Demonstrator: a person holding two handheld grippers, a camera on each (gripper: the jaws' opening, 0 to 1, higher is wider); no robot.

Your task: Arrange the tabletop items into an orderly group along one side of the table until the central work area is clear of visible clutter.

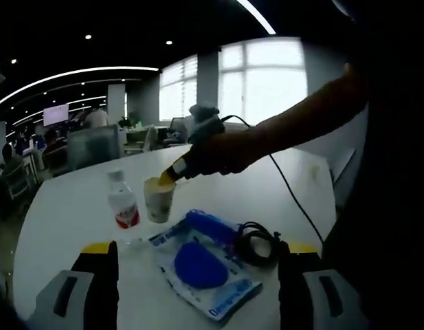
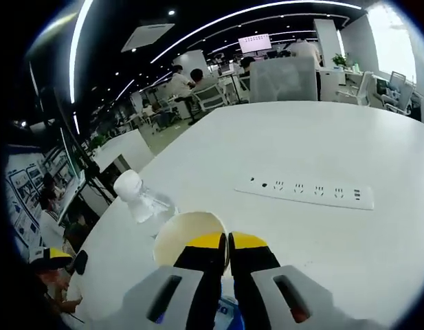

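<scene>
Paper cup (image 2: 187,237) is pinched by its near rim between the pressed-together yellow tips of the right tool (image 2: 225,242), one tip inside the wall and one outside; in the left gripper view that same cup (image 1: 159,199) stands on the white tabletop (image 1: 266,192) near the middle, with the person's hand (image 1: 215,152) reaching in from 2 o'clock. Just beside the cup at 9 o'clock stands a small water bottle (image 1: 123,206) with a red label. The left tool (image 1: 196,256) hangs spread wide and holds nothing, its jaws framing a blue packet (image 1: 205,271) lying flat, with a coiled black cable (image 1: 256,242) touching the packet's 2 o'clock corner. Farther out in the right gripper view, a white power strip (image 2: 304,191) lies well apart at 1 o'clock. Judging by this, the tidying has barely begun: cup, bottle, packet and cable all crowd the centre and need moving to one side.
</scene>
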